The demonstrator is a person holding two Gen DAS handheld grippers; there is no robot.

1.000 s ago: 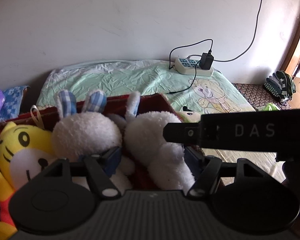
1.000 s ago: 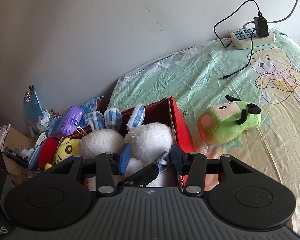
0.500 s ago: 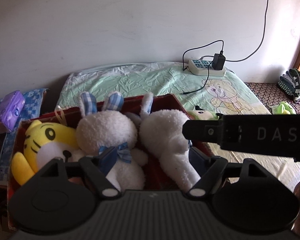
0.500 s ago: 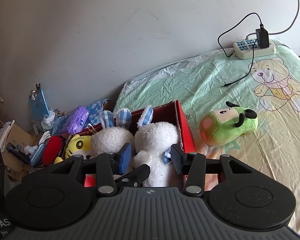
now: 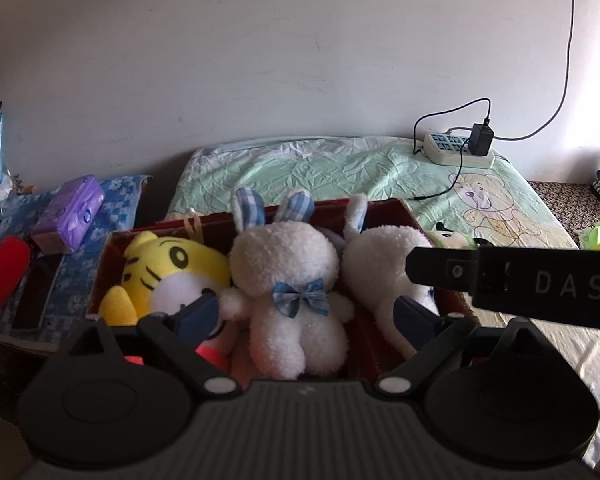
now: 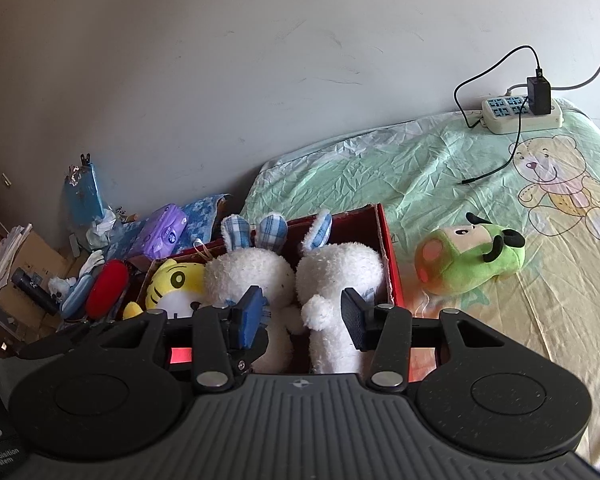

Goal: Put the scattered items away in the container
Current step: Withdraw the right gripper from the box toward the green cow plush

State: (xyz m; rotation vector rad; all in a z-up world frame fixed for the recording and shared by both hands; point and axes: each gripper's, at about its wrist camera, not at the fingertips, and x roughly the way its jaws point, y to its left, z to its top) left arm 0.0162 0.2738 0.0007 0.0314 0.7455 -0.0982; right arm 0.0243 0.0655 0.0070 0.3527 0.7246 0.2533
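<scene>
Now both hand-held grippers hover over the red box, jaws spread wide, nothing held: left hand-held gripper (image 5: 306,314) lower centre, right hand-held gripper (image 6: 302,316) lower centre. Box (image 6: 387,256) holds tiger (image 5: 172,268) and two rabbits (image 5: 292,280). Green plush (image 6: 468,260) lies on the bed (image 6: 380,172) right of box. Power strip (image 6: 522,114) upper right by wall.

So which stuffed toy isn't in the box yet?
The green toy. It lies on the bed right of the red box, while the tiger and both white bunnies are inside.
</scene>
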